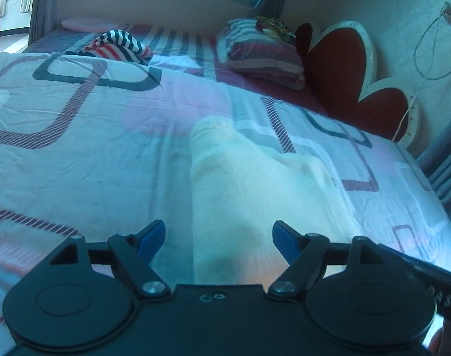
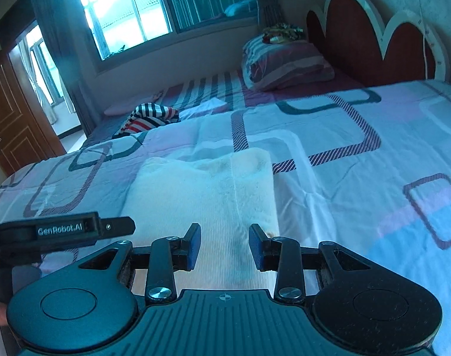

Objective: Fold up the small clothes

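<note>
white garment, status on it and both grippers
Left gripper open, empty. Right gripper open, empty. White garment flat on bed, ungripped. Striped garment far off, nothing blocking.

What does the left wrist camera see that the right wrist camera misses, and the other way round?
Only the left view shows the left gripper, open. Only the right view shows the right gripper, open with nothing clamped, a brown door and the bright window. Both show the white garment lying on the bed, the striped garment, the pillow and the headboard.
</note>
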Available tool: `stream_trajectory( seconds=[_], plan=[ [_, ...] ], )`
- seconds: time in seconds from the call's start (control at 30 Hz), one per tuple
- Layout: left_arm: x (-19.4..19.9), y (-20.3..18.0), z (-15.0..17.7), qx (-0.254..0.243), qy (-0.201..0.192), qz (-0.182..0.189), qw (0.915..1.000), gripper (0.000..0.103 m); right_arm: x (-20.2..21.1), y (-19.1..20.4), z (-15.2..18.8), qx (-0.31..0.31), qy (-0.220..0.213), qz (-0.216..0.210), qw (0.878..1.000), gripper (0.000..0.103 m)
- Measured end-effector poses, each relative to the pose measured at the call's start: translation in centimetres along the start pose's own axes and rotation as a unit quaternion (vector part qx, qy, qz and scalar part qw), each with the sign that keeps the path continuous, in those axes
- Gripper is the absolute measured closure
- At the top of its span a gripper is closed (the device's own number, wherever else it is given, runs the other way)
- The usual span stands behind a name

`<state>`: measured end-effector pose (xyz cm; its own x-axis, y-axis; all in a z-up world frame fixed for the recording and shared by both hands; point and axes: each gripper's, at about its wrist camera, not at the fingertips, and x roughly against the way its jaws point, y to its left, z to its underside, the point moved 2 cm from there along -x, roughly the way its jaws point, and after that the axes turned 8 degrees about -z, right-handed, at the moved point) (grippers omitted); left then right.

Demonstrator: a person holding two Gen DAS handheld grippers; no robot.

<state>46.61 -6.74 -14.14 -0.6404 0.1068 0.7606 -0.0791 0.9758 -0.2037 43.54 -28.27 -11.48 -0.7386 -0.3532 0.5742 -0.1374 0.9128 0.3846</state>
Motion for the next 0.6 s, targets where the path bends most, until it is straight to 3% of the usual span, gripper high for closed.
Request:
stream_trajectory(
  seconds=[0.23,0.3,0.6],
  plan=[
    [-3.0,-0.2,0.2,-0.009,0.021,0.016,0.9996,0.013,-4.7,-3.9,-1.5,-0.024,0.021,-0.007,0.999,0.065],
    [-3.5,0.1,0.3,-0.003,0.026,0.026,0.9993,0.009,-5.2,-5.0,-1.3,-0.03,0.022,-0.007,0.999,0.026],
    [-4.0,-0.4,0.4,-0.02,0.021,0.047,0.9985,0.011,-6.1,-7.4,-0.1,-0.085,0.028,-0.076,0.993,0.025]
  ],
)
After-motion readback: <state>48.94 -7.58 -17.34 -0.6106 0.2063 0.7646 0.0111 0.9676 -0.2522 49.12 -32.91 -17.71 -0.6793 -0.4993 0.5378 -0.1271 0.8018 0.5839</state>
